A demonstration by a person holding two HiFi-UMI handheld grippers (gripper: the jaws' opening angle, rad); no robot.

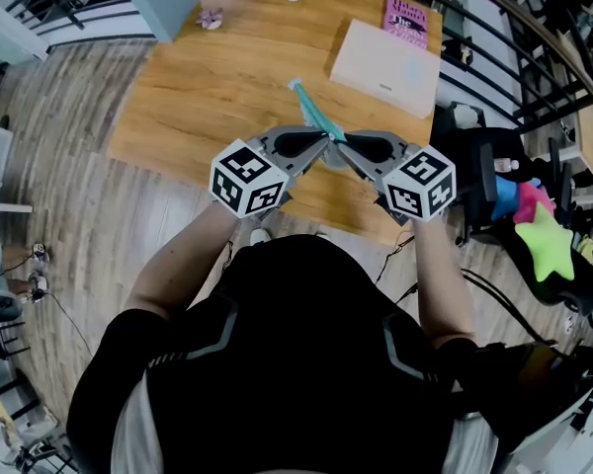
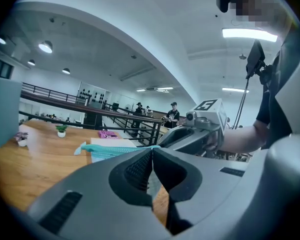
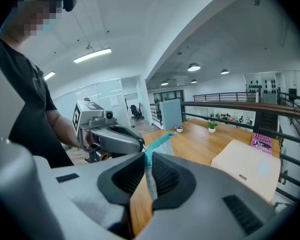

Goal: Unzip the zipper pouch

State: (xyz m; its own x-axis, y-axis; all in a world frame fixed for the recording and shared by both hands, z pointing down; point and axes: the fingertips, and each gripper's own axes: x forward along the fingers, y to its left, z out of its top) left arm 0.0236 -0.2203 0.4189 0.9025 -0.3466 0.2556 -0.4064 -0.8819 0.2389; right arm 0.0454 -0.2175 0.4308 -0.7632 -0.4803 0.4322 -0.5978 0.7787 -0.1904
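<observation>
— Where's the zipper pouch point(image 1: 311, 112)?
— Pinched between both tongs. Its teal zip strip sticks out past their tips, above the wooden table point(image 1: 208, 97).
— The left gripper point(image 2: 152, 153)?
— Clenched on the pouch's thin edge.
— And the right gripper point(image 3: 147, 159)?
— Clamped on the pouch too, its tips just beside the left's.

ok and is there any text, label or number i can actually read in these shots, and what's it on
Nothing here reads clearly.
pink book: print on the cover, too small and blurred to read.
white box: a small dark mark near one edge, too small to read.
marker cubes: black-and-white square patterns, no words.
</observation>
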